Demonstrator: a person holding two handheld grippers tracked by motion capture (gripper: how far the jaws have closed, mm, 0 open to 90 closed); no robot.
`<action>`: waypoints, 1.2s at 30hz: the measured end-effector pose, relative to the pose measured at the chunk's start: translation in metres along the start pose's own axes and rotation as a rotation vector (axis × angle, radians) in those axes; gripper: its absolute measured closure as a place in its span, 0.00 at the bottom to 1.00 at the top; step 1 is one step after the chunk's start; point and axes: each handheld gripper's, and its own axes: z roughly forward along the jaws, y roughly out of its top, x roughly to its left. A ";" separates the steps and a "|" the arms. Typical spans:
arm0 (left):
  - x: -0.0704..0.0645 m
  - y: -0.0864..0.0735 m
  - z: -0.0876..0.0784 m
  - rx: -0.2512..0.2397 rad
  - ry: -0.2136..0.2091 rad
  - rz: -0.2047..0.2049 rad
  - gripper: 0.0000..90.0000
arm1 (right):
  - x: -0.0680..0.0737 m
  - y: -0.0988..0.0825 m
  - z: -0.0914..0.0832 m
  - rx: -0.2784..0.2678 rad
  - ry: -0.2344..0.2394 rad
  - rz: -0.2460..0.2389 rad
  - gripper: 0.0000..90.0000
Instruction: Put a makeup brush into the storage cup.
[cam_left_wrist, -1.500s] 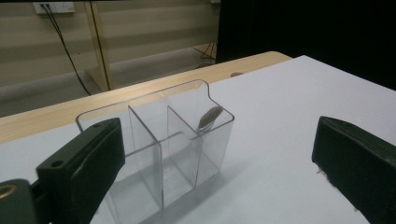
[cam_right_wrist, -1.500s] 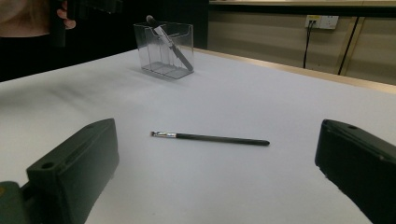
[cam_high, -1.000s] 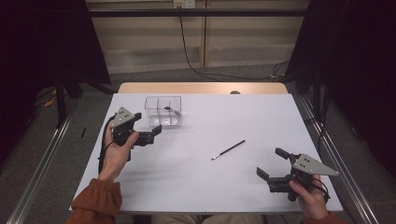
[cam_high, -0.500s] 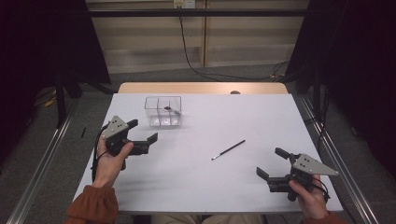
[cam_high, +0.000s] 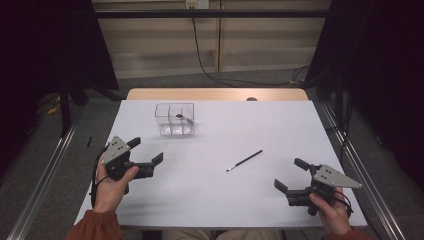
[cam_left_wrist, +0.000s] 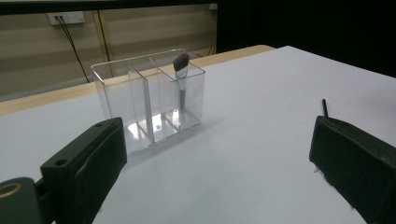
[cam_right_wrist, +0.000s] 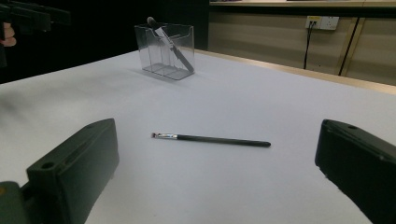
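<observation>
While its 2 jaws stand wide apart and empty, the right gripper (cam_high: 295, 183) rests low on the white table (cam_high: 215, 200), facing the thin black brush (cam_right_wrist: 211, 138), which lies flat ahead, untouched. Beyond the brush stands the clear organizer (cam_high: 174, 119) holding 1 makeup brush (cam_left_wrist: 180, 79). Left gripper (cam_high: 146, 155), also wide open and empty, sits near that organizer.

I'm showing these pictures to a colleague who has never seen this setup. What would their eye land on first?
Probably the clear organizer box toward the far left of the white table, with one dark-headed makeup brush standing in an end compartment. Next, the thin black brush lying alone mid-table. Then the two open grippers, the left gripper and the right gripper, held near the front corners.
</observation>
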 end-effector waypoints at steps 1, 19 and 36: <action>-0.001 -0.001 -0.001 -0.001 -0.005 -0.006 0.05 | 0.000 0.000 0.000 -0.001 0.000 0.000 0.00; -0.008 -0.020 -0.027 0.002 -0.017 -0.050 0.04 | -0.001 0.000 -0.001 -0.002 -0.010 0.005 0.00; -0.019 -0.033 -0.036 0.001 -0.005 -0.022 0.04 | 0.000 0.002 0.000 -0.014 0.005 0.015 0.00</action>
